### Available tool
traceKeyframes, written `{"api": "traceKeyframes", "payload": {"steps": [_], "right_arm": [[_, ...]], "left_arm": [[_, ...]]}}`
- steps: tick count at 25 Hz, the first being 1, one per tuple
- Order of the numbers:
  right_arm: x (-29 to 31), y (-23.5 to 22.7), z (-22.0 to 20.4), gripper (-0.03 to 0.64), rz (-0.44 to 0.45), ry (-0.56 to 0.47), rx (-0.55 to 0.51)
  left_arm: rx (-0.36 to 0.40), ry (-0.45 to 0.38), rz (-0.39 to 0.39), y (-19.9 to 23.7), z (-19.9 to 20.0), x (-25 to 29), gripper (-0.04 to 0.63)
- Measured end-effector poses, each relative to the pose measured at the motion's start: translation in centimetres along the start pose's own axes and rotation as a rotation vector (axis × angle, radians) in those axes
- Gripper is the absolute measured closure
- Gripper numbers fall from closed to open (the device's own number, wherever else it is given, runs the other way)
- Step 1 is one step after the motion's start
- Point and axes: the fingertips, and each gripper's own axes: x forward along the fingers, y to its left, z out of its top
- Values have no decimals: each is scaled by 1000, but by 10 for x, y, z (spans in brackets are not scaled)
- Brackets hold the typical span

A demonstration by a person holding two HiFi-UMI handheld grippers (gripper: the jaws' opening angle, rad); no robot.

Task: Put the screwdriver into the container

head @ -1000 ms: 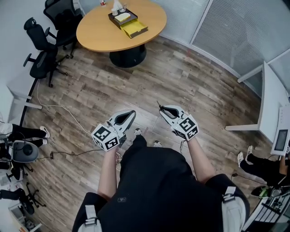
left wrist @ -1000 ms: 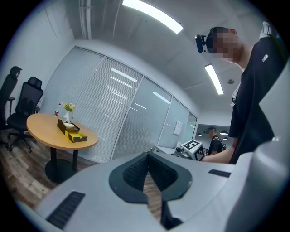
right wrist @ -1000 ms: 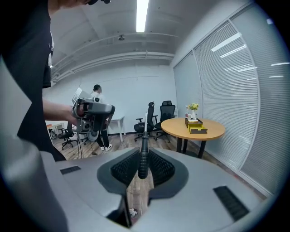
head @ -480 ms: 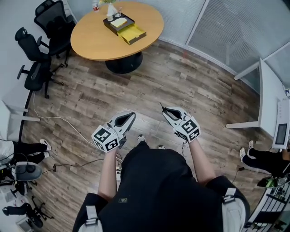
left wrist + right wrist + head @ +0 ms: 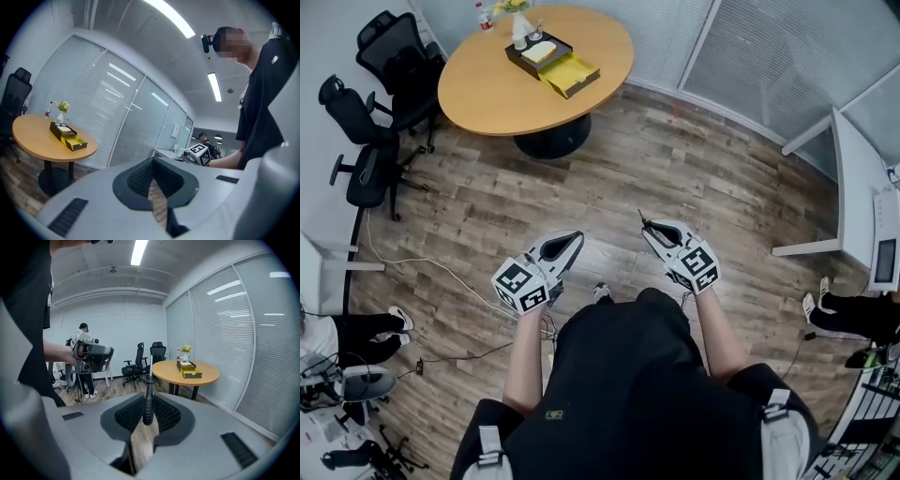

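My right gripper [image 5: 651, 228] is shut on a screwdriver [image 5: 148, 405]. Its black handle sits between the pads and its thin shaft [image 5: 640, 217] sticks out past the tips. The left gripper [image 5: 573, 240] is held level beside it, its jaws together and nothing between them; the left gripper view shows the pads meeting at the tips [image 5: 152, 160]. Across the room, a black container with a yellow tray [image 5: 554, 64] lies on a round wooden table [image 5: 487, 89]. The container is also in the left gripper view [image 5: 68, 136] and the right gripper view [image 5: 189, 369]. Both grippers hang over the wood floor in front of the person's body.
Black office chairs [image 5: 380, 103] stand left of the table. A vase [image 5: 517, 28] and a bottle [image 5: 484, 15] are on the table behind the container. A white desk [image 5: 861, 192] runs along the right. A cable [image 5: 422, 258] trails over the floor, and other people stand at both sides.
The person has stepped forward across the floor, carrying both grippers along. The table has slid left in the head view. The right gripper's hold on the screwdriver is unchanged.
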Motion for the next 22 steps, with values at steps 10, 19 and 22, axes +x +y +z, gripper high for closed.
{"api": "traceKeyframes", "payload": {"steps": [10, 19, 22], "right_arm": [[37, -7, 19, 560, 11, -19, 11], [63, -41, 25, 560, 65, -15, -6], [72, -51, 32, 560, 89, -20, -14]], "left_arm": [[-4, 25, 24, 30, 8, -12, 594], [-6, 25, 69, 49, 17, 10, 594], [-10, 26, 95, 60, 23, 16, 594]]}}
